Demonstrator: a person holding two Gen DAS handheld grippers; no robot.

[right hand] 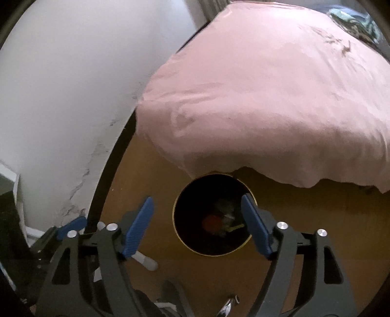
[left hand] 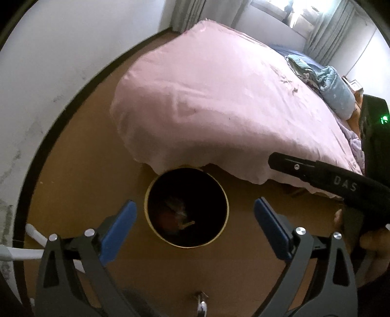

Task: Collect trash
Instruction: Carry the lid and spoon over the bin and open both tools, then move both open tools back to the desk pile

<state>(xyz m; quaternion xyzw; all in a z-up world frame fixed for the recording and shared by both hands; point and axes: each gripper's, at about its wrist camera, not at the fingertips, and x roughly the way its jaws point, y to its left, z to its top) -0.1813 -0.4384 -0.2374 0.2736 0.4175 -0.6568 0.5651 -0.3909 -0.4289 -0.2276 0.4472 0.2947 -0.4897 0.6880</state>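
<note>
Floor (left hand: 85,175) brown beside pink-sheeted bed (left hand: 219,97); both grippers' fingers spread wide over bin (left hand: 186,207).

A bin (left hand: 186,207) is standing on the floor (left hand: 80,170), just before the bed's (left hand: 219,97) overhanging sheet edge; trash (right hand: 220,220) is lying inside it; a wall (left hand: 61,48) is running along the left; bedding (left hand: 336,87) is sitting piled on the bed's far right.

Daylight came from a blown-out far window (left hand: 292,14), leaving the room dim and soft; the bin's (left hand: 186,207) interior sat in deep shadow, both fisheye views bent hard at their edges, with slight blur throughout
</note>
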